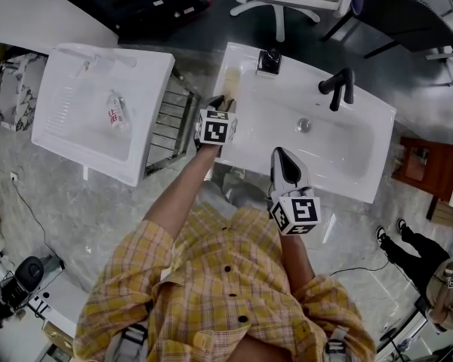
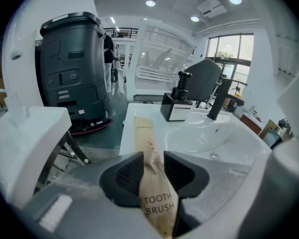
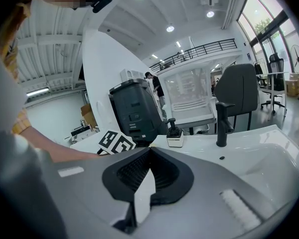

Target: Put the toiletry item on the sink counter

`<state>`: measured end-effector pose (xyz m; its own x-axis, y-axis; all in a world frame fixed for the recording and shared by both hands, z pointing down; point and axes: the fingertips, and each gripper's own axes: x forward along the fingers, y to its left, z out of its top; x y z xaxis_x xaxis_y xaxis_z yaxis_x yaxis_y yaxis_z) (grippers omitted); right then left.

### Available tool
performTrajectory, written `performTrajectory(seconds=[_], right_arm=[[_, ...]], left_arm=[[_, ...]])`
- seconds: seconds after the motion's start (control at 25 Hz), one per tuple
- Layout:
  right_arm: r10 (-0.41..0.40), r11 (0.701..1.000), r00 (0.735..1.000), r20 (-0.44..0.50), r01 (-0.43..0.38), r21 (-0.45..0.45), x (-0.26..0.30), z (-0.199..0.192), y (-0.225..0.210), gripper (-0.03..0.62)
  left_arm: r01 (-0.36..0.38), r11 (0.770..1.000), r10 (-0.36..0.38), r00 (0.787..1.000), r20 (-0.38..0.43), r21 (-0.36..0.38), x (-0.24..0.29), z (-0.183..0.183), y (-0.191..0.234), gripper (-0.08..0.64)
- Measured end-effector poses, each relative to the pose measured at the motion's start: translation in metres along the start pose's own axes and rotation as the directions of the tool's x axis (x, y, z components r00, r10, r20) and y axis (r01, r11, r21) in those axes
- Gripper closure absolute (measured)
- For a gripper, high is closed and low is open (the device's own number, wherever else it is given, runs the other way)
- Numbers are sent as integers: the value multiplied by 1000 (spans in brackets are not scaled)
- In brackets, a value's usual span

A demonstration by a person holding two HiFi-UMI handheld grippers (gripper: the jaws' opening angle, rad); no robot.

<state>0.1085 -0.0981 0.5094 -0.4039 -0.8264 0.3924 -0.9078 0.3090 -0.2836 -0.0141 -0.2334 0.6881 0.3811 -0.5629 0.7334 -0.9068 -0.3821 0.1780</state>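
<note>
White sink counter point(image 1: 287, 89) fills the head view, with the left gripper point(image 1: 215, 104) at its left edge and the right gripper point(image 1: 279, 157) held back. Left gripper view: jaws parted around a paper toothbrush packet point(image 2: 145, 138), far end resting on the counter. It is judged light, flimsy and crushable, best taken mid-length. Right gripper view: jaws together, empty.

The left gripper point(image 2: 153, 157) has its 2 dark ribbed jaws standing apart on either side of a tan paper toothbrush packet point(image 2: 157, 205) printed "TOOTH BRUSH". The packet's far end lies on the left strip of the white sink counter point(image 2: 150, 111), beside the basin point(image 2: 217, 133). At the back of the counter stand a black pump dispenser point(image 2: 178, 102) and a black faucet point(image 2: 216, 101). A large dark grey machine point(image 2: 72, 68) stands on the floor to the left.
</note>
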Motion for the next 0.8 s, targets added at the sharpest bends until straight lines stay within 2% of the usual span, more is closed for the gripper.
performTrajectory(seconds=[0.4, 0.8], right_arm=[[0, 1000, 1000, 5, 0, 0, -2, 0, 2, 594], [-2, 1000, 1000, 24, 2, -12, -7, 3, 7, 593]], left_arm=[[1, 999, -1, 1000, 24, 32, -3, 3, -4, 428], [-5, 1000, 4, 999, 47, 15, -24, 13, -6, 428]])
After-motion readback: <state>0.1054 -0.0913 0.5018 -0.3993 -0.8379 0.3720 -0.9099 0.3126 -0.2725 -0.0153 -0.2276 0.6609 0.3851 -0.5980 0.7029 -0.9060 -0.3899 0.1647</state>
